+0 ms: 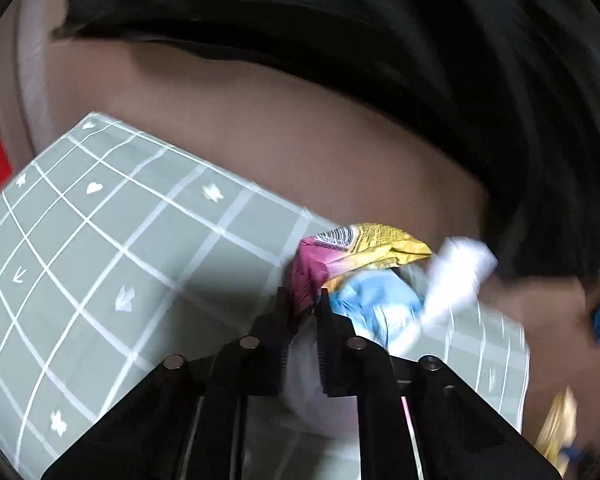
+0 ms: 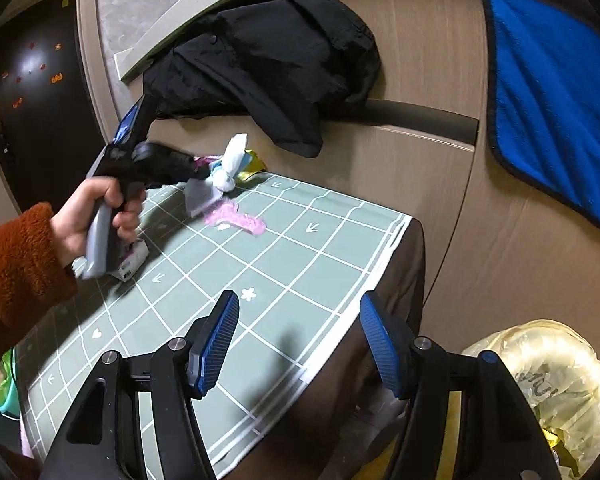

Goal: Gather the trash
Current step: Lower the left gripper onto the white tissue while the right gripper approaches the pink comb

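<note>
A: Trash: crumpled pink, yellow and blue wrapper bundle [image 1: 356, 272] at the far edge of the green grid-patterned tablecloth [image 1: 112, 240]?

B: Confirmed. Left gripper [image 1: 303, 300] clamped on it; right gripper [image 2: 300, 336] spread apart, holding nothing, at the cloth's near corner.

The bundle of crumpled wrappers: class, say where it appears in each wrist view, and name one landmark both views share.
Left wrist view: the bundle of crumpled wrappers sits right of centre, pinched in the left gripper.
Right wrist view: the bundle sits upper left of centre, at the cloth's far edge.
Shared landmark: the green checked tablecloth.
</note>
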`<action>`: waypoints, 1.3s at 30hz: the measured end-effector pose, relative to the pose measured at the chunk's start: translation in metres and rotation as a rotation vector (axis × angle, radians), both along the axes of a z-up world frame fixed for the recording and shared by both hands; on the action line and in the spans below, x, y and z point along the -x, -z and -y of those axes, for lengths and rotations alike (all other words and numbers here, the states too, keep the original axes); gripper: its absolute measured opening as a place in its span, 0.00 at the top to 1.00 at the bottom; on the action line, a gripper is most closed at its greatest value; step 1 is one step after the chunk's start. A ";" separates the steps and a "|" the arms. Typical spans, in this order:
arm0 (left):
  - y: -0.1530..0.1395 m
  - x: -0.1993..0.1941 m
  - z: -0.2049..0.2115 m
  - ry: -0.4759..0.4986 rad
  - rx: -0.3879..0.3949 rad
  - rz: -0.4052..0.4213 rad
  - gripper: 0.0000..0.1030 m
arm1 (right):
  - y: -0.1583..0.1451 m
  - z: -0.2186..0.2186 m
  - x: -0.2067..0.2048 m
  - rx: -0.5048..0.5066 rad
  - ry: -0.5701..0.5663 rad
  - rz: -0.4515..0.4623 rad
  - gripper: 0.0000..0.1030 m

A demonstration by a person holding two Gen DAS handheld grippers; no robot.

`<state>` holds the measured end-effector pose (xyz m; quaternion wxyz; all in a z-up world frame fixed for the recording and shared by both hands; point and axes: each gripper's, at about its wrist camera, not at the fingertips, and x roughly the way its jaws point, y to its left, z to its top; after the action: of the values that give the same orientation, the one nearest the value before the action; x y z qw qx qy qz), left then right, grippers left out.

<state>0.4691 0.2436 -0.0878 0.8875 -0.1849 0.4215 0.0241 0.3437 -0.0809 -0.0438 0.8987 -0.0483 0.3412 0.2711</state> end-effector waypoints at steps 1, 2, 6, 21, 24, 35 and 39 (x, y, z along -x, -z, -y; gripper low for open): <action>0.000 0.011 0.006 0.032 0.001 -0.013 0.90 | 0.000 0.001 0.000 -0.004 -0.001 0.000 0.41; 0.000 0.024 0.012 0.056 0.008 -0.024 0.91 | -0.001 0.001 0.001 -0.008 -0.003 0.000 0.41; -0.003 0.082 0.034 0.132 -0.012 -0.055 0.91 | -0.001 -0.004 0.005 -0.028 -0.021 -0.004 0.41; -0.040 0.247 0.023 0.114 0.001 0.086 0.60 | 0.014 -0.080 0.002 0.000 -0.143 -0.046 0.41; -0.047 0.259 0.016 0.093 -0.015 0.123 0.60 | 0.021 -0.097 -0.014 0.047 -0.143 -0.040 0.41; -0.047 0.265 0.063 0.281 -0.050 0.156 0.59 | 0.041 -0.120 -0.028 0.080 -0.245 -0.164 0.60; -0.049 0.253 0.074 0.299 -0.058 0.168 0.59 | 0.045 -0.096 0.002 0.092 -0.250 -0.180 0.60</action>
<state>0.2162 0.1700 -0.0385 0.9181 -0.0957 0.3680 -0.1115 0.3417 0.0147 -0.0886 0.8207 -0.1071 0.4236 0.3683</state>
